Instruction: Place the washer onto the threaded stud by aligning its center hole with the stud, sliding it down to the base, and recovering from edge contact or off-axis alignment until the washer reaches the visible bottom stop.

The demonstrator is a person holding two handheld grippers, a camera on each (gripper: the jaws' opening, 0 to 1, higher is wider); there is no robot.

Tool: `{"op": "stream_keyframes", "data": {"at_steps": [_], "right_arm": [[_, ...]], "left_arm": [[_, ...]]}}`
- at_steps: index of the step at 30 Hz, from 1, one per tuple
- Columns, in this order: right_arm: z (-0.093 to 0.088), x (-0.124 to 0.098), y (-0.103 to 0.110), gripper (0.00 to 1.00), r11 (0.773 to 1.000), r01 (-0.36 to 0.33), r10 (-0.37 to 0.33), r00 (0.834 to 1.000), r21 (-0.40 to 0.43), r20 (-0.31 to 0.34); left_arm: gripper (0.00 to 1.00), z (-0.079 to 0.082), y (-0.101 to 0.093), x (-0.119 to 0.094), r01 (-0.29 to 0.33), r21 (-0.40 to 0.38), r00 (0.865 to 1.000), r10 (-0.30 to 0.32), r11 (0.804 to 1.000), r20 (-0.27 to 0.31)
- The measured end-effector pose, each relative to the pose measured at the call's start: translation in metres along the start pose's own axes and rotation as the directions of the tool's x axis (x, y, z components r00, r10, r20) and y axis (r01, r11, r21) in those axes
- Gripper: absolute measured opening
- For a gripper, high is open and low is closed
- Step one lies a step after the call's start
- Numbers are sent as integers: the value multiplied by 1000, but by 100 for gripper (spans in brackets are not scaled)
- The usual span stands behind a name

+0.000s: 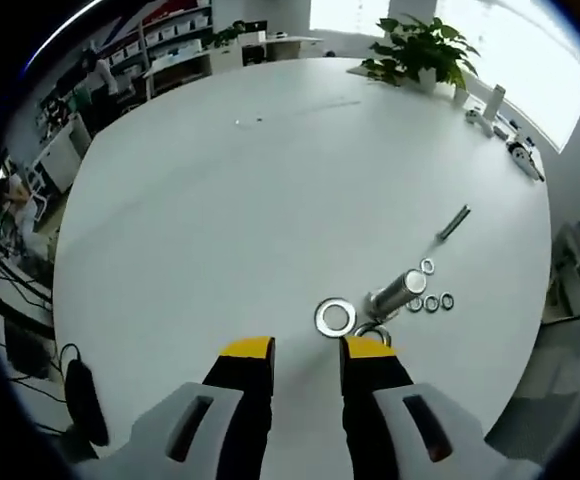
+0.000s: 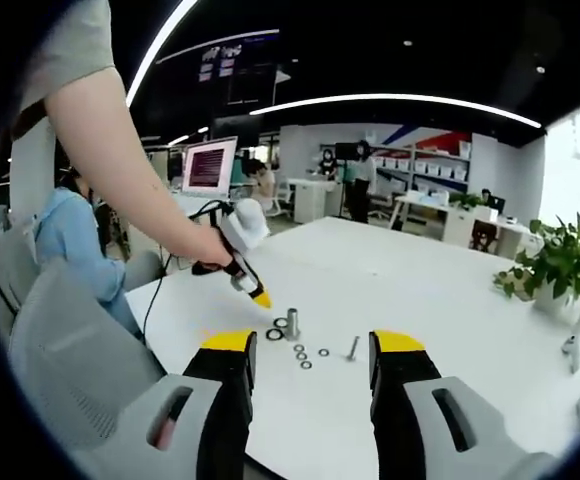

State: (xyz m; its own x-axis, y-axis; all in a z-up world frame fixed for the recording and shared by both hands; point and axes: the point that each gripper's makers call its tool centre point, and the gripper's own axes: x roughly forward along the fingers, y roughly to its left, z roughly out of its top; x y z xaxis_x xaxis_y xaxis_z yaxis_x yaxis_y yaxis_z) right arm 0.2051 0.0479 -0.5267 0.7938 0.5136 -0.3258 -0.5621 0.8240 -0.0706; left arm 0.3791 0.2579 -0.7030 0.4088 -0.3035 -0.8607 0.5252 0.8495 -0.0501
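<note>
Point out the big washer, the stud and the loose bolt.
Big washer (image 1: 335, 317), left gripper view, on its flat ring.
Stud (image 1: 397, 292), left gripper view, on its shaft.
Loose bolt (image 1: 454, 222), left gripper view, mid-shank.

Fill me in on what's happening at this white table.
A person holds a two-jaw gripper in each hand over a white table. The left gripper, jaws open and empty, is down close to a large washer lying flat beside the threaded stud. Smaller washers and a loose bolt lie nearby. The right gripper hangs back, open and empty. Nothing is on the stud yet.
</note>
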Motion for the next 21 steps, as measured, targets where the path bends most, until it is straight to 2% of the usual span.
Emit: {"op": "stream_keyframes", "data": {"at_steps": [2, 5, 8, 12, 13, 14, 18, 19, 21], "right_arm": [[1, 0, -1, 47, 1000, 4, -4, 1000, -1, 3], [-1, 1, -1, 47, 1000, 3, -3, 1000, -1, -3], [-2, 0, -2, 47, 1000, 6, -6, 1000, 4, -5], [-2, 0, -3, 47, 1000, 9, -9, 1000, 6, -8], [-2, 0, -3, 47, 1000, 9, -9, 1000, 6, -8], [-2, 0, -3, 47, 1000, 11, -11, 1000, 4, -8], [-3, 1, -3, 47, 1000, 11, -11, 1000, 4, -9], [-3, 1, -3, 47, 1000, 10, -9, 1000, 5, -10], [-2, 1, -3, 47, 1000, 10, -10, 1000, 6, -5]], "left_arm": [[24, -3, -6, 5, 23, -2, 999, -23, 1000, -26], [24, -3, -8, 14, 26, 62, 998, -23, 998, -50], [24, -1, -10, 19, 32, 91, 998, -27, 995, -63], [24, 4, -15, 25, 41, 184, 996, -25, 982, -87], [24, 4, -16, 26, 48, 234, 995, -25, 971, -99], [24, 3, -20, 28, 57, 327, 993, -21, 943, -113], [24, -7, -35, 32, 102, 439, 985, -31, 893, -167], [24, -7, -33, 33, 97, 458, 985, -21, 883, -169], [19, -6, -34, 34, 99, 449, 987, -28, 888, -161]]}}
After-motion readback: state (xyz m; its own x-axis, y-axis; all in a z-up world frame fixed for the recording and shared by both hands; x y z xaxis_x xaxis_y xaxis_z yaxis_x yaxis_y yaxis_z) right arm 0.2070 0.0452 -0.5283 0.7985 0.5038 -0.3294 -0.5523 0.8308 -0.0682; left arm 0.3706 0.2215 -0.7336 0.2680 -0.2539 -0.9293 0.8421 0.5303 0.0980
